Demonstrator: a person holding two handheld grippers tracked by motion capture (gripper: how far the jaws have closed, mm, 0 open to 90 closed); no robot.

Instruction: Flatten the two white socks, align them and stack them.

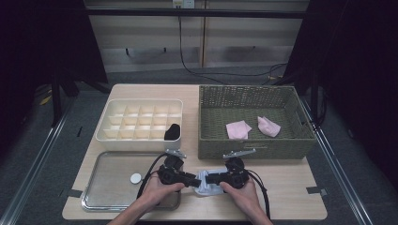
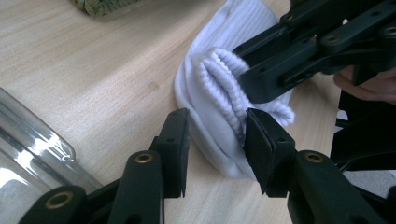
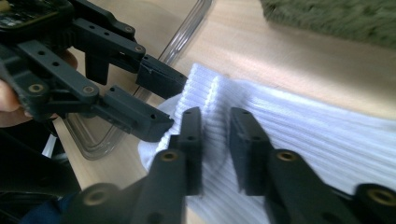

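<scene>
high: above, forward-down | gripper views: close, share white sock (image 2: 219,93)

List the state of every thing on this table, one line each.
white sock: folded, flat on the table between both grippers
left gripper: jaws apart, straddling the sock's edge
right gripper: jaws apart over the sock
wicker basket: holds two pink cloths
divided organizer: one dark item inside
clear tray: holds a white disc

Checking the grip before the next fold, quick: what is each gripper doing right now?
Left gripper: open, jaws on either side of the white sock, pads not pressing it.
Right gripper: jaws slightly apart over the sock's ribbed fabric; cannot tell if it grips.
</scene>
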